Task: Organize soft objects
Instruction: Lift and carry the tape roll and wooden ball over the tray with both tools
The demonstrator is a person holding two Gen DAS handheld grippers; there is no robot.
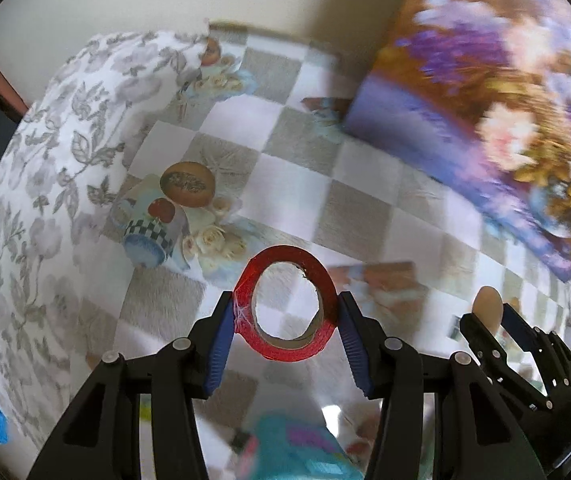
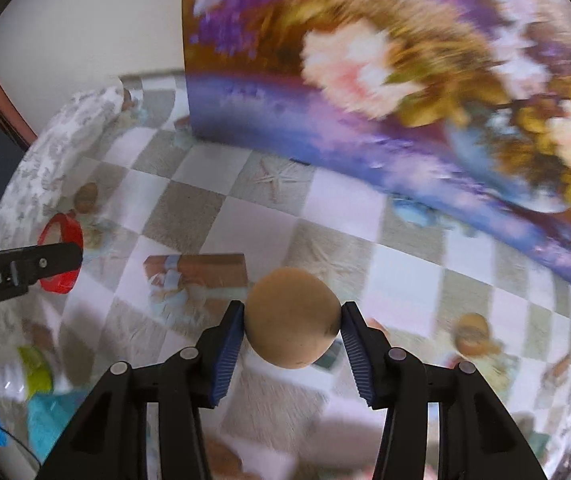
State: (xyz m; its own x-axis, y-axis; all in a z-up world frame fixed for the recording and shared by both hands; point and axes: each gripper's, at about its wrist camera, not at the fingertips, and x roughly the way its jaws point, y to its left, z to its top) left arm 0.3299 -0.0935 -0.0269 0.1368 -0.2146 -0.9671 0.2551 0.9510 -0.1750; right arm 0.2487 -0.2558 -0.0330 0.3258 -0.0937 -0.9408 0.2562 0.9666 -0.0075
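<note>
A checkered tablecloth (image 1: 293, 168) printed with fruit and seashells covers the table, beneath a plain cream wall. Against that wall leans a large floral painting (image 2: 365, 80) in purples and golds, its lower edge resting on the cloth; a grey leaf-patterned cushion (image 1: 45, 200) lies along the table's left side. Held above the cloth, the left gripper (image 1: 285, 316) has its blue ribbed pads clamped on the outer rim of a red tape roll (image 1: 285, 304), the cardboard core facing the camera. The roll looks light and stiff at its core, with a slick red band, so squeezing across its width as here seems the sound hold. Just beside it, the right gripper (image 2: 291, 320) is closed on a tan ball (image 2: 291, 316), pads meeting its widest part. The ball looks light and probably yielding; a round body could roll out of a loose pinch, so a grip through its middle appears wise. Bright soft items near the lower edge are too blurred to name.
</note>
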